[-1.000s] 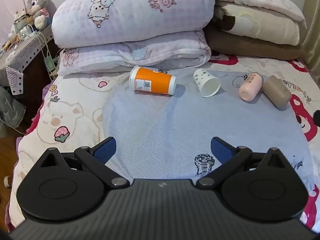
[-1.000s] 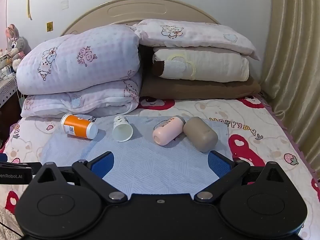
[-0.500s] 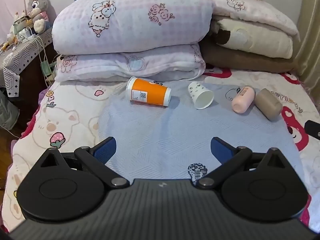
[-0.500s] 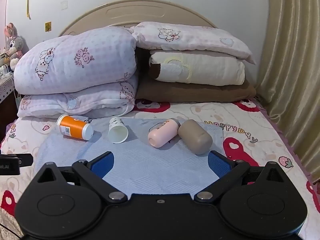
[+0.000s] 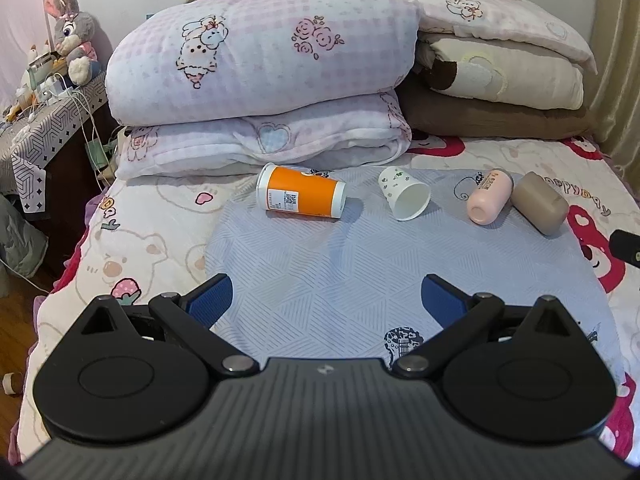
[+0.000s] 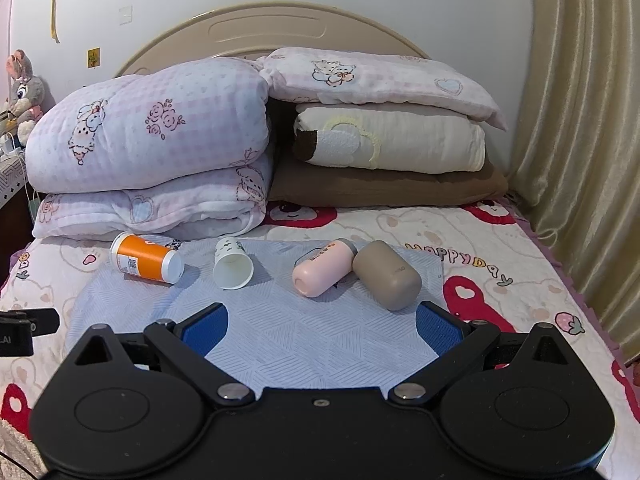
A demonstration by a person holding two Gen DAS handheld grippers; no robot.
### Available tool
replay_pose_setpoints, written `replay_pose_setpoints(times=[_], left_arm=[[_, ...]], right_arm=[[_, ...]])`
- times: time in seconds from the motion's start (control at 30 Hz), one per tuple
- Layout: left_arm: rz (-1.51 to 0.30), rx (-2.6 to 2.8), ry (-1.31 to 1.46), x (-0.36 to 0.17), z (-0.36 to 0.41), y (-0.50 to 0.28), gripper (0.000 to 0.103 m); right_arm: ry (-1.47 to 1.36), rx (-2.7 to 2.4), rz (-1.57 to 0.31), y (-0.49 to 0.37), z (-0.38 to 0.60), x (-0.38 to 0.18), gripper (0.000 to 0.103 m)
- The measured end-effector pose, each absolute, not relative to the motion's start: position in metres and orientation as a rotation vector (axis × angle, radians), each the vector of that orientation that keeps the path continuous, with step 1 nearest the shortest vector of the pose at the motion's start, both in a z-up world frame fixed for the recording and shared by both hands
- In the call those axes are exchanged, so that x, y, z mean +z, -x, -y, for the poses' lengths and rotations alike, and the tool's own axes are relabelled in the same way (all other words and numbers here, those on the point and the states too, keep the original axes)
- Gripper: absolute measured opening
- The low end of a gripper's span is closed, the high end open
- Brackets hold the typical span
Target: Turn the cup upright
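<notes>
Several cups lie on their sides in a row on a blue-grey mat (image 5: 328, 272) on the bed: an orange paper cup (image 5: 300, 198) (image 6: 146, 263), a small white paper cup (image 5: 405, 199) (image 6: 232, 269) with its mouth toward me, a pink cup (image 5: 490, 202) (image 6: 322, 267) and a brown cup (image 5: 540, 208) (image 6: 387, 275). My left gripper (image 5: 326, 296) is open and empty, well short of the cups. My right gripper (image 6: 322, 326) is open and empty, just short of the pink and brown cups.
Stacked quilts and pillows (image 5: 260, 80) (image 6: 384, 140) rise right behind the cups. A nightstand with a plush rabbit (image 5: 72, 36) stands at the left. A curtain (image 6: 584, 160) hangs at the right edge of the bed. The other gripper's tip shows in each view (image 5: 626, 248) (image 6: 24, 328).
Both grippers have drawn back and risen a little, so the cups sit farther off in both views. The cups have not moved. Both stay open.
</notes>
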State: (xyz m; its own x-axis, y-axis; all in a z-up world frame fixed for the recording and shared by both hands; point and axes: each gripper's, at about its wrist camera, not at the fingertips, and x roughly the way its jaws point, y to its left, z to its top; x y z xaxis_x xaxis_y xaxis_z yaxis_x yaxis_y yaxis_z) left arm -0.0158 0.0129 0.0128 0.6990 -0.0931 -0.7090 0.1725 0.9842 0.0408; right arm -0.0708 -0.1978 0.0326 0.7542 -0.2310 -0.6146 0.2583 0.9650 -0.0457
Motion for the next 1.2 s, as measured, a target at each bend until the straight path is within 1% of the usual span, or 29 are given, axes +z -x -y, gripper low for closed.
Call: replay_pose_setpoints(times=[0.47,1.2], left_arm=[[-0.772,-0.157,-0.091,0.012,-0.0133,0.0195,0.102],[-0.801,-0.14,-0.088,0.006,-0.0182,0.0142,0.102]], right_arm=[[-0.064,-0.273,-0.68,0.0695,0.2015,0.0287,0.102],[-0.061,-0.272,-0.676,0.0717,0.2026,0.0254,0.102]])
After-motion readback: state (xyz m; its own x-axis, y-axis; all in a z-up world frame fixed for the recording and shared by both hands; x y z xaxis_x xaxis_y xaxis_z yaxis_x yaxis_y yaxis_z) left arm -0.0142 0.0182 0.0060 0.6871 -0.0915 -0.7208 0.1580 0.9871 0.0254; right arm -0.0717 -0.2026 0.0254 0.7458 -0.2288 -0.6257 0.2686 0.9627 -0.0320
